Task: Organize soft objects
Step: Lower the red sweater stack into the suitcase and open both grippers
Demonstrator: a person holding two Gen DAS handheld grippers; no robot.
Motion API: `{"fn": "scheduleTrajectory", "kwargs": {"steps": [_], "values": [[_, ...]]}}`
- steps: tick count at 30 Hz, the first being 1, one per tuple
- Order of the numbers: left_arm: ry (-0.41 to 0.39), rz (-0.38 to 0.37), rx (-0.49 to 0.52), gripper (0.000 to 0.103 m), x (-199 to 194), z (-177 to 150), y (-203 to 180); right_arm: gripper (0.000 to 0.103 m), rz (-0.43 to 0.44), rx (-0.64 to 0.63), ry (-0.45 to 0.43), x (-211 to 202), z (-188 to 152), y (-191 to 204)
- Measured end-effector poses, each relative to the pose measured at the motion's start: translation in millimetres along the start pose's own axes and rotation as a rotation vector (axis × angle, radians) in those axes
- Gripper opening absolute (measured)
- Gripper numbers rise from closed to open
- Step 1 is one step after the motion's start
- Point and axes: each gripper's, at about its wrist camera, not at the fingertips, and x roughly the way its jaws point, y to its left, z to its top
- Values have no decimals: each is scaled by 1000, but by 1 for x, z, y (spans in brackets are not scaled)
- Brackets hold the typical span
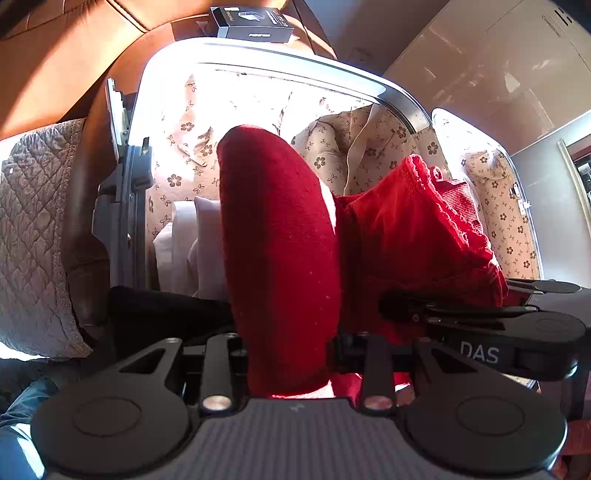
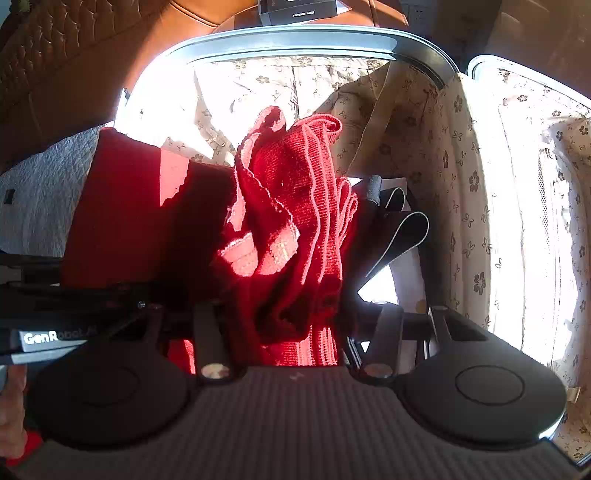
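A red garment fills both views. Its plush part [image 1: 280,240] rises between the fingers of my left gripper [image 1: 291,332], which is shut on it with the fingertips hidden by the cloth. Its ribbed knit part with lace trim [image 2: 295,192] is bunched in my right gripper [image 2: 295,325], also shut on it. From the left wrist the right gripper [image 1: 480,321] shows at the right edge, and from the right wrist the left gripper [image 2: 74,314] shows at the left. The garment hangs over an open suitcase [image 1: 295,62] with floral lining.
Folded white cloth [image 1: 192,243] lies in the suitcase's left side. A black strap loop [image 2: 402,236] lies by the right wall. A black box [image 1: 251,24] rests beyond the rim on a brown leather seat [image 1: 55,55]. A quilted cover [image 1: 33,229] lies left, a cardboard box [image 1: 498,66] right.
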Motion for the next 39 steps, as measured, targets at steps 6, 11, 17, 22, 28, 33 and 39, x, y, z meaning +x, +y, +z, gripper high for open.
{"fn": "scheduleTrajectory", "kwargs": {"steps": [6, 11, 17, 22, 28, 33, 39], "values": [[17, 15, 57, 43, -26, 2, 3, 65, -9, 39, 4, 10, -5, -22], [-40, 121, 178, 54, -51, 9, 0, 74, -103, 18, -7, 12, -8, -19], [-83, 77, 367, 61, -57, 22, -26, 77, -224, 25, -52, -3, -15, -21], [27, 34, 518, 61, -27, 27, -45, 77, -213, 76, -169, -43, -22, -22], [125, 121, 576, 62, 9, 20, -26, 77, -138, 118, -138, -20, -25, -21], [136, 130, 577, 69, 25, 17, -9, 81, -116, 186, -85, 24, -37, -30], [167, 141, 572, 74, 30, 21, -10, 87, -100, 234, -101, 23, -40, -30]]}}
